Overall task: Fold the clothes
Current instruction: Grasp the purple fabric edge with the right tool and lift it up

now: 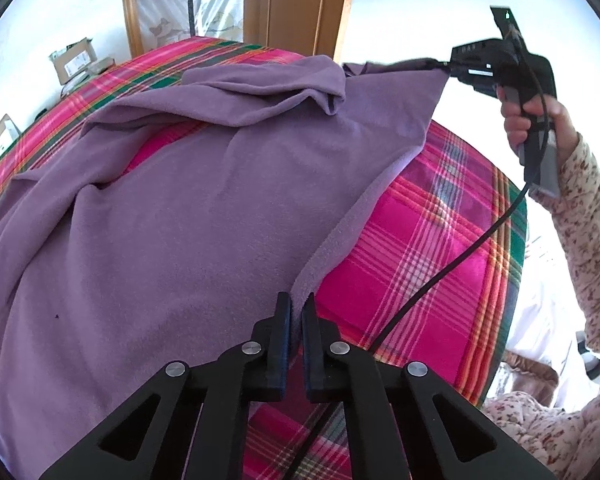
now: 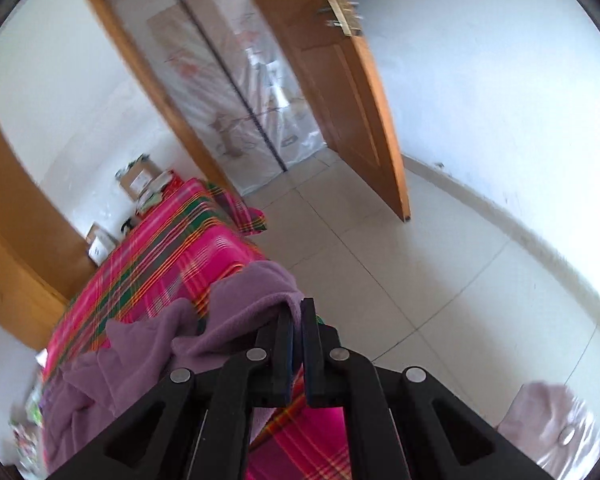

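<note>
A purple fleece garment (image 1: 188,208) lies spread over a pink plaid bedcover (image 1: 428,248). My left gripper (image 1: 297,300) is shut on its near edge, pinching the hem low over the bed. In the left wrist view the right gripper (image 1: 446,65) is held up by a hand (image 1: 536,116) and is shut on the garment's far corner, lifting it taut. In the right wrist view my right gripper (image 2: 298,306) pinches a fold of the purple fleece (image 2: 252,292), which trails down to the left over the bed (image 2: 160,252).
A black cable (image 1: 452,264) hangs from the right gripper across the bedcover. Cardboard boxes (image 1: 74,60) sit beyond the bed's far left side. A wooden door (image 2: 340,92) stands open over a tiled floor (image 2: 420,280). A floral sleeve (image 1: 580,240) is at the right.
</note>
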The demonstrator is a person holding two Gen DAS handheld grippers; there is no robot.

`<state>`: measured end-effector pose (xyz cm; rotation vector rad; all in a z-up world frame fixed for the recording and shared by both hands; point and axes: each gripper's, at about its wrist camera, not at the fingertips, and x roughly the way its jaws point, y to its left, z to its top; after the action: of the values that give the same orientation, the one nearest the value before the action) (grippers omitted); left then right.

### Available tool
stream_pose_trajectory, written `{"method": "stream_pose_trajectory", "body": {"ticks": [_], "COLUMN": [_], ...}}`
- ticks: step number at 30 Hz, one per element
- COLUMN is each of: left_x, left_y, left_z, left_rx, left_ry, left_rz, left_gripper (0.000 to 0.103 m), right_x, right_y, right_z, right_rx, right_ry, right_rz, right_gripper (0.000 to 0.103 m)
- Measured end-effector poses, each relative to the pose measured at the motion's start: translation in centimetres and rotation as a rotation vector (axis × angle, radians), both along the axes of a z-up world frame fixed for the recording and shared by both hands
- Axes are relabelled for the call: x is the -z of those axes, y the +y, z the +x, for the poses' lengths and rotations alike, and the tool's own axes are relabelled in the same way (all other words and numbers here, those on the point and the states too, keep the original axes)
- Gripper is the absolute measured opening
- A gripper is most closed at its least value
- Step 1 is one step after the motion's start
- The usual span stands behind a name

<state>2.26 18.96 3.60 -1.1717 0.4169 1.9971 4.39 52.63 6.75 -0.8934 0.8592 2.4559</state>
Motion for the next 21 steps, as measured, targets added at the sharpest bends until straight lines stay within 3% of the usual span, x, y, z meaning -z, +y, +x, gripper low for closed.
{"method": "stream_pose_trajectory", "body": {"ticks": [14,21], "left_x": [-1.2,-0.3], "left_y": [0.2,0.6], "left_z": [2.1,2.1], "left_rx": [0.023,0.031], "left_ry": [0.034,0.003], "left_rz": [0.047,0.031], "left_gripper": [0.004,0.004], "right_x": [0.8,2.4], "right_y": [2.4,4.0], "right_z": [3.1,4.8], "right_rx": [0.080,0.133], "right_ry": [0.049,0.019], "right_rz": [-0.060,-0.083], "right_gripper": [0.003,0.003]}}
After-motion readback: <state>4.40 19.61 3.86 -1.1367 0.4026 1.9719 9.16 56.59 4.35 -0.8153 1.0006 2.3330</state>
